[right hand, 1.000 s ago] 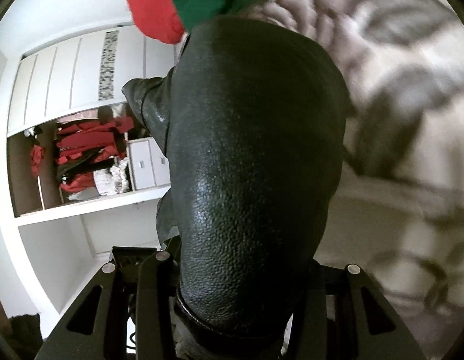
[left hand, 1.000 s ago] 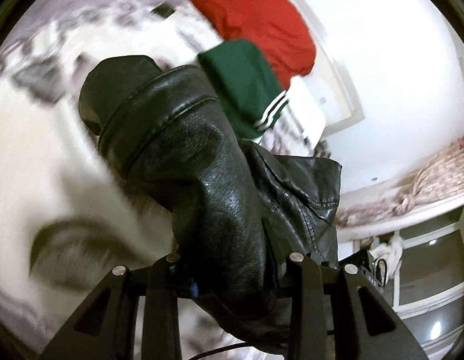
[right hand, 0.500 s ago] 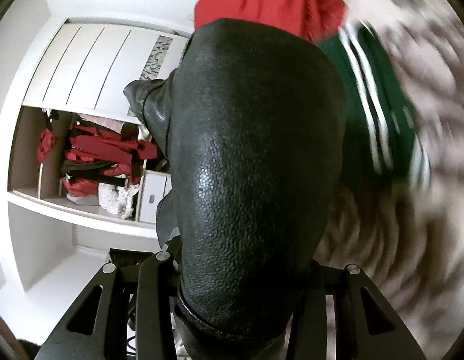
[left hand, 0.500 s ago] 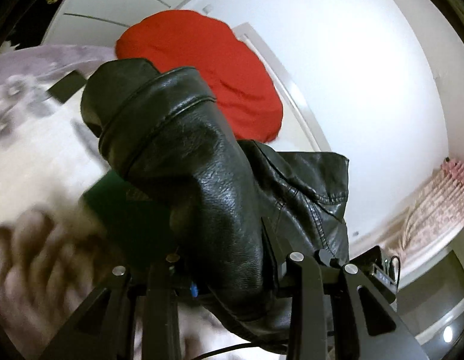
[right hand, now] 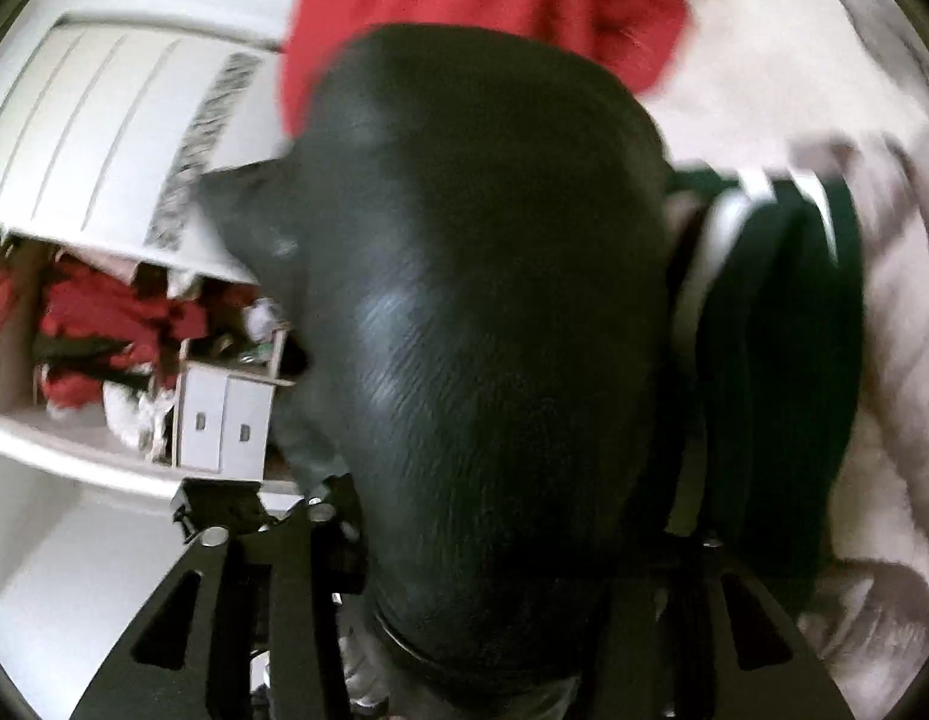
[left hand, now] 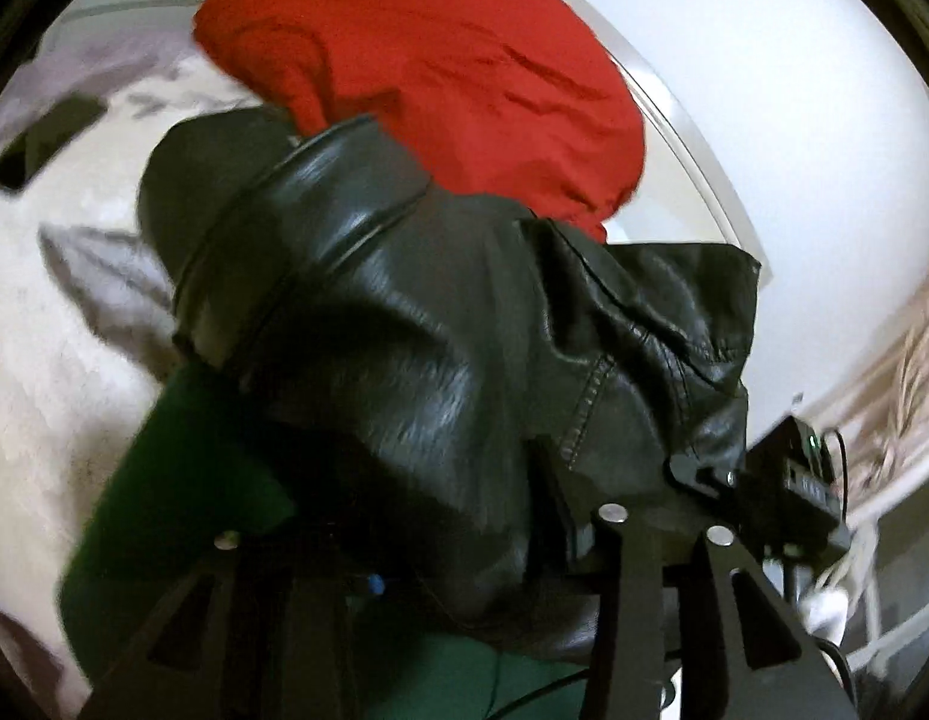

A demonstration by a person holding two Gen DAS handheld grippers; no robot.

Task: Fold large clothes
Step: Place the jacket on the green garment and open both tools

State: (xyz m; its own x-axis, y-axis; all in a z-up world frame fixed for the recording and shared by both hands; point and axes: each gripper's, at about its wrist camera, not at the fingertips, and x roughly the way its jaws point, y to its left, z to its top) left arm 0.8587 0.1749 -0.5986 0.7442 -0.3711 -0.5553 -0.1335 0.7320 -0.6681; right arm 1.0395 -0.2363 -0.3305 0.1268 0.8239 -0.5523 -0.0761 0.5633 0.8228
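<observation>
On my left gripper (left hand: pixel 464 546) the fingers (left hand: pixel 614 546) are clamped on a bunched fold of the black leather jacket (left hand: pixel 440 348). The leather spills over the gap, so I can't see the tips or exactly where they bite. The right gripper (right hand: pixel 464 540) is the same story: fingers (right hand: pixel 296 546) closed on the jacket (right hand: pixel 488 312), with a big smooth bulge of leather filling the middle of the frame and burying the tips and the right-hand finger almost completely.

So the jacket hangs between both grippers, up off the bed, right in front of both lenses.

Past it, the left view shows a red garment (left hand: pixel 440 60) just behind the jacket's collar edge and a green garment (left hand: pixel 188 480) under it, low left (blurry, its lower end cut off by the gripper body). Both lie on the pale patterned bedspread (left hand: pixel 56 324). There's a dark flat thing near the upper left on the bed that I can't make out.

The right view gives me what the left doesn't: the green garment's (right hand: pixel 770 360) white stripes, and off to the left a wardrobe (right hand: pixel 104 138) with an open shelf (right hand: pixel 62 438) stuffed with red clothes and a small white drawer box (right hand: pixel 224 426). The left view alone shows a white wall and some pinkish fabric at the far right, too smeared to identify.
</observation>
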